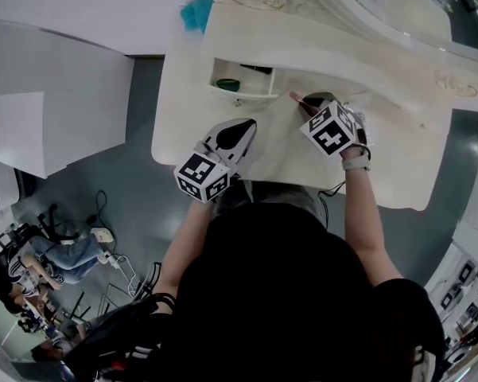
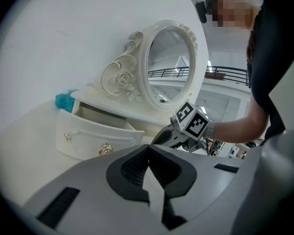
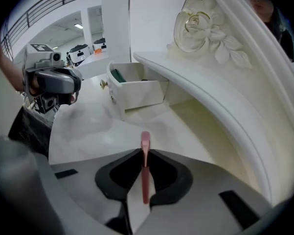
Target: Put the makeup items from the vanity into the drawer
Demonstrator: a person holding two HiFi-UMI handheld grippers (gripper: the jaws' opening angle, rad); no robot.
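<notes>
My right gripper (image 3: 145,153) is shut on a slim pink makeup stick (image 3: 145,166), which pokes out past the pads just above the white vanity top (image 3: 93,126). In the head view that gripper (image 1: 304,103) points steeply down, right of the open drawer (image 1: 240,94), with the pink stick (image 1: 295,99) showing at its tip. The drawer (image 3: 137,94) holds a dark green item (image 3: 118,76). My left gripper (image 2: 147,148) is shut with nothing between its pads. It hovers near the vanity's front edge (image 1: 240,130), aimed toward the drawer (image 2: 95,131).
An ornate oval mirror (image 2: 169,65) stands on the raised shelf (image 3: 195,82) above the drawer. A teal object (image 1: 196,10) sits at the vanity's back left corner. The person's body is close to the front edge.
</notes>
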